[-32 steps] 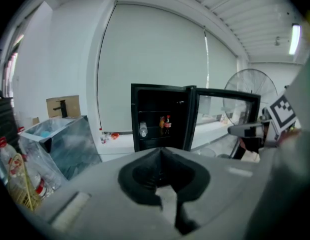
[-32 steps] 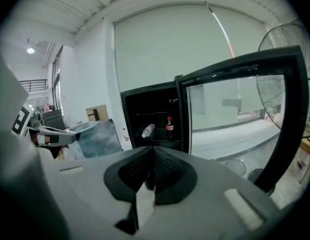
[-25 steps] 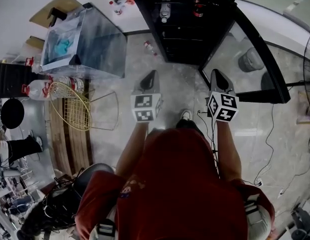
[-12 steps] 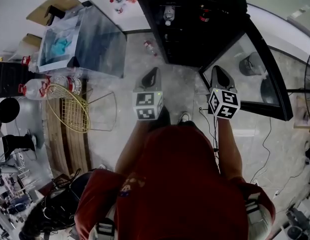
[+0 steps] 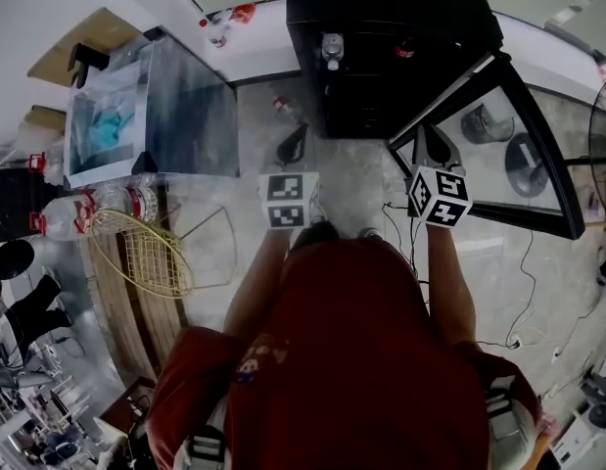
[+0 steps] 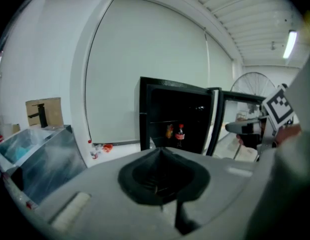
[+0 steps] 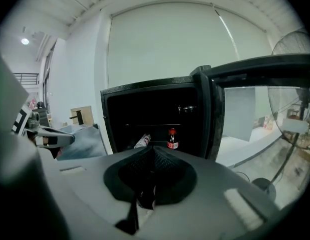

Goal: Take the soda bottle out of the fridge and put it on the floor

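The black fridge [image 5: 381,57] stands open ahead, its glass door [image 5: 498,145] swung out to the right. On a shelf inside stands the dark soda bottle [image 7: 172,139] with a red cap, also visible in the left gripper view [image 6: 180,134] and as a red spot from above [image 5: 403,47]. A clear bottle [image 5: 332,49] lies beside it. My left gripper [image 5: 294,142] and right gripper [image 5: 432,143] are held side by side in front of the fridge, short of the shelves. Both have their jaws shut and hold nothing.
A glass-sided box [image 5: 156,106] stands at the left, with a yellow wire basket [image 5: 146,253] and large water bottles [image 5: 87,204] nearer me. A small bottle [image 5: 283,104] lies on the floor by the fridge's left corner. Cables [image 5: 523,292] trail at the right.
Both grippers have moved forward toward the open fridge as the person walked closer. Their jaws have stayed shut.
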`<state>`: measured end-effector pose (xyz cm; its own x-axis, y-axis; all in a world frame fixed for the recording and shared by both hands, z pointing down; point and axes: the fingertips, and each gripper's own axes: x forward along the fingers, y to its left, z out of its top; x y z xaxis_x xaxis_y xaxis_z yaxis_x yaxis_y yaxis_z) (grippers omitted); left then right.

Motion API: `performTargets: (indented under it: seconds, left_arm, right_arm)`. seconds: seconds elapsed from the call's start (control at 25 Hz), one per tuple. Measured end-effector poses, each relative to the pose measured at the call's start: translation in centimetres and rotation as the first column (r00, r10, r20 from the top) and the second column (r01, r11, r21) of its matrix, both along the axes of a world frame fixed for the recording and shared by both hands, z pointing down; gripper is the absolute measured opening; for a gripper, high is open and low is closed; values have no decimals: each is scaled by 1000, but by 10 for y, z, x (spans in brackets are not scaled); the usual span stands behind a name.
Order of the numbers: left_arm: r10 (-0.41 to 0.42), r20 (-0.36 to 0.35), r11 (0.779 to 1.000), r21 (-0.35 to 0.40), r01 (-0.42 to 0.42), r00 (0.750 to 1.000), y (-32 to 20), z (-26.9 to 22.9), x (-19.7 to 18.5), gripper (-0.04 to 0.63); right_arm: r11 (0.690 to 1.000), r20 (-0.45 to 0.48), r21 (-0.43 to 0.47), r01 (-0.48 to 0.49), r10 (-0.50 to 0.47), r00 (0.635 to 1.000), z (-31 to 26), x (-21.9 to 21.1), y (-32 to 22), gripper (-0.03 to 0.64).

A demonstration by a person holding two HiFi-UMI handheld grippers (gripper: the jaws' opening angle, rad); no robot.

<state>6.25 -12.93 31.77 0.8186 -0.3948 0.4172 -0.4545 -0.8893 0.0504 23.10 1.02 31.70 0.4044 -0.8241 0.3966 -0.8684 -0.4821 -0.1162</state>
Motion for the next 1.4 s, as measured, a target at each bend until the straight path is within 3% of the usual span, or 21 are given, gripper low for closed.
performTargets:
  seconds: [0.32,0.56,1.16,1.4]
  left_arm:
    - [71,-29,997,-10,-71,997,-46,4,0,0]
    - [107,-21,994,4,-107,994,-47,3,7,0]
    - [-24,-6,1000,-8,24,1000,-29,20,93,0]
    - [-47,12,999,-5,47,999,-30,24,105,0]
  right_arm:
    - [997,-40,-6,-81,81,996,-3,-7,-35,2]
    - [995,-33,10,-103,104,994,4,6,-44,2]
    - [995,-13,-7,100,-100,995,24,76,-55,2]
    - [993,-3,2,120,-120,993,29,89,-64,2]
